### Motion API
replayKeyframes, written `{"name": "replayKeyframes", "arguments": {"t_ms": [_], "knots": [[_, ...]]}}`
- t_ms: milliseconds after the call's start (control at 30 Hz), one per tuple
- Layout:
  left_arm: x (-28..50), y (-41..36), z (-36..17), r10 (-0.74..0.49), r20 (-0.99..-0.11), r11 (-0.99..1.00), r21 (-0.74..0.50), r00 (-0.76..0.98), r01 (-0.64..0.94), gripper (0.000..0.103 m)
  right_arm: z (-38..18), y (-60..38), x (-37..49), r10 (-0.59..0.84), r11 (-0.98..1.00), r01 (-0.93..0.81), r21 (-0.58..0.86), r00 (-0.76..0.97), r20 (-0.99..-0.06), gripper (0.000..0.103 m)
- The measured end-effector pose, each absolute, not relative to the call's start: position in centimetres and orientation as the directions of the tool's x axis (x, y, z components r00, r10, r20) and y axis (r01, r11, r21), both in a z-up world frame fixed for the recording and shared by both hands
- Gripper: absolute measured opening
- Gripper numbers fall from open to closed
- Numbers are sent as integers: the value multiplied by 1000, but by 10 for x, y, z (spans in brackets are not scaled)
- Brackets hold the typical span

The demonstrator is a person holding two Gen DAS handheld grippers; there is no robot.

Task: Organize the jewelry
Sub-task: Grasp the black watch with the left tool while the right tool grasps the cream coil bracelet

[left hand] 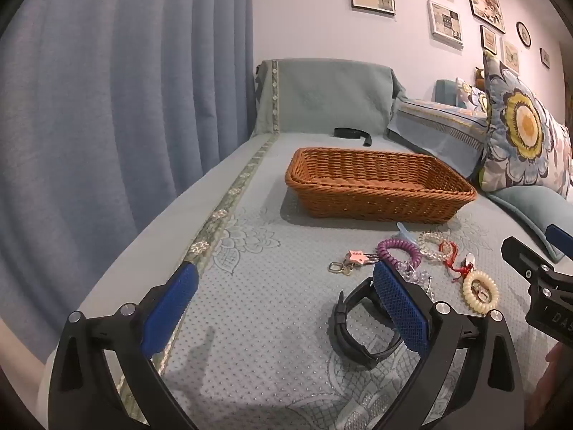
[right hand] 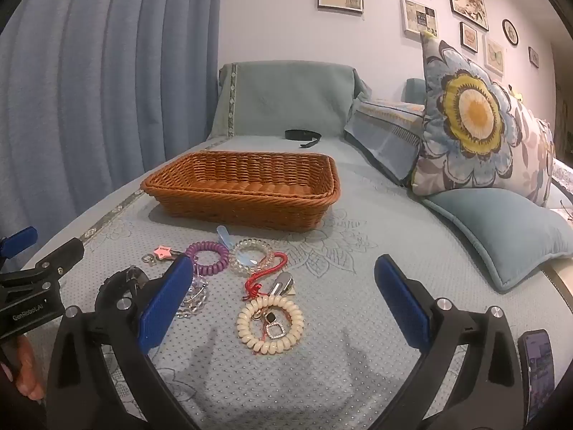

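A brown wicker basket point(left hand: 376, 186) point(right hand: 247, 186) sits empty on the sofa seat. In front of it lies a jewelry pile: a purple coil bracelet point(left hand: 397, 249) point(right hand: 207, 256), a pink star keychain point(left hand: 352, 256) point(right hand: 163, 251), a clear bead bracelet point(right hand: 247, 256), a red cord point(right hand: 265, 274), a cream coil bracelet point(left hand: 480, 292) point(right hand: 270, 324) and a black watch point(left hand: 358, 326). My left gripper point(left hand: 286, 286) is open, its right finger over the watch. My right gripper point(right hand: 283, 283) is open around the cream bracelet.
Flowered pillows point(right hand: 472, 122) and a teal cushion point(right hand: 508, 236) line the right side. A black strap point(right hand: 302, 136) lies at the sofa's far end. Blue curtains point(left hand: 125, 89) hang left. A phone point(right hand: 539, 369) lies at lower right.
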State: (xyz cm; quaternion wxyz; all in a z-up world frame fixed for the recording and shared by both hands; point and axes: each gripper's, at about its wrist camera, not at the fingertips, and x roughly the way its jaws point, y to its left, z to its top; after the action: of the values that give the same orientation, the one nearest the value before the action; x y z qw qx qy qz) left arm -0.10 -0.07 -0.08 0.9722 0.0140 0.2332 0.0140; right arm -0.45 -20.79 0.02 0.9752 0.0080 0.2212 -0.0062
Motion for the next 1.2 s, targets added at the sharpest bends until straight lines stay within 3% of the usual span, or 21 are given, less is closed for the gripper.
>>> {"name": "replayKeyframes", "arguments": {"t_ms": [667,800,967,1067,1200], "knots": [[2,5,2,4,-471,1000,5,882,-2,95,0,-209,-1,-5,1000,18,24,896,-443,96],[19,38,3,-71,-537,993,-118,840,8,95,-2,-216,4,5,999,16,41,883,-470,92],[31,63,-3,-226,-571,956,-286,789,67,91,-4,-226,12,32,998,-2,56,844,-535,75],[38,53,-14,-350,-596,920,-363,723,146,78,1,-233,18,13,1000,-6,14,814,-581,65],[49,25,-31,-417,-646,903,-376,639,208,59,6,-264,24,14,999,18,44,776,-631,63]]}}
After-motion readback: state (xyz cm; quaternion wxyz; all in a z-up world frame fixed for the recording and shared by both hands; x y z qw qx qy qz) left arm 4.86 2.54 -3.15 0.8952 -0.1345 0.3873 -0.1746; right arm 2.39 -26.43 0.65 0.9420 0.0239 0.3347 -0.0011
